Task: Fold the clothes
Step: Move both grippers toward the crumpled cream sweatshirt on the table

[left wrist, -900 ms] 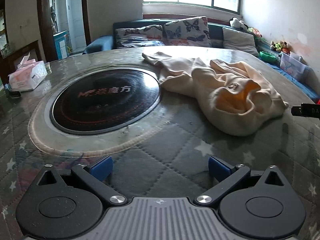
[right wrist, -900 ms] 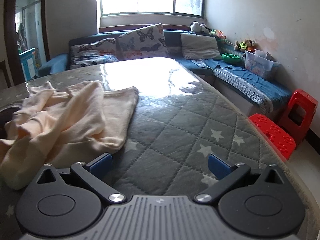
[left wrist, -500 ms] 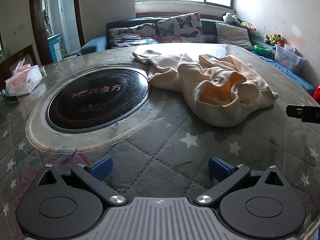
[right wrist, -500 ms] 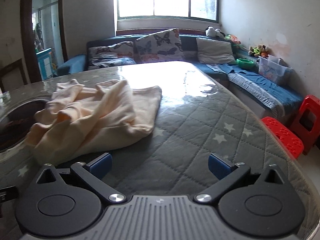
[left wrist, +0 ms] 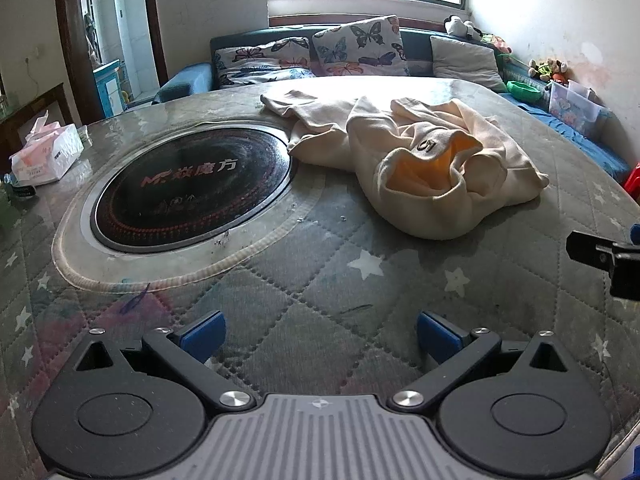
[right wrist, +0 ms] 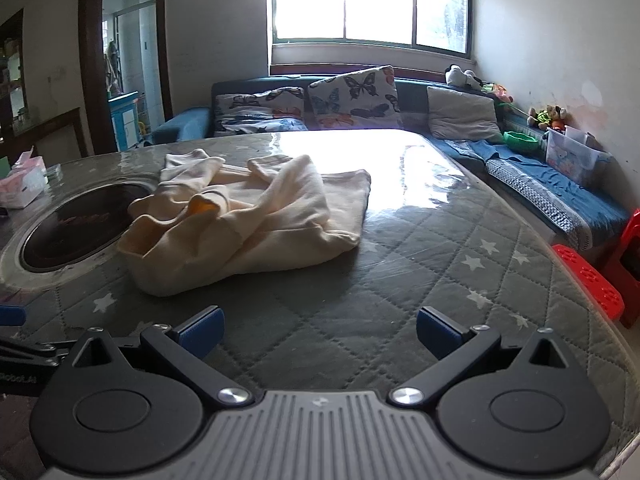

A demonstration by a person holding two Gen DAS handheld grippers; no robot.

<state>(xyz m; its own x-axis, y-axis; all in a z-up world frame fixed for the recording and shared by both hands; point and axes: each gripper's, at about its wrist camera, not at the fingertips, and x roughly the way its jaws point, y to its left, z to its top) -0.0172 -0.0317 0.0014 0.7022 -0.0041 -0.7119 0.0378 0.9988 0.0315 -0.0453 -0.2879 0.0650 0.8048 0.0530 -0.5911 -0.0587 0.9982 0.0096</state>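
With both the left gripper [left wrist: 319,334] and right gripper [right wrist: 319,330] holding their jaws wide apart and empty, the crumpled cream garment [left wrist: 420,164] lies mid-frame on the quilted worktop [left wrist: 280,280], where a pinch could gather several bunched layers together.

Counts: 1 garment [left wrist: 436,164], cream, crumpled on 1 bench [left wrist: 320,280]. 1 round cooktop [left wrist: 192,188] set into the bench. 1 tissue box [left wrist: 46,152]. 2 grippers: left [left wrist: 320,334], right [right wrist: 320,330]. 2 butterfly cushions [right wrist: 352,96], 1 grey cushion [right wrist: 464,114] on 1 sofa [right wrist: 560,196]. 2 red stools [right wrist: 592,284]. 1 green bowl [right wrist: 520,141].
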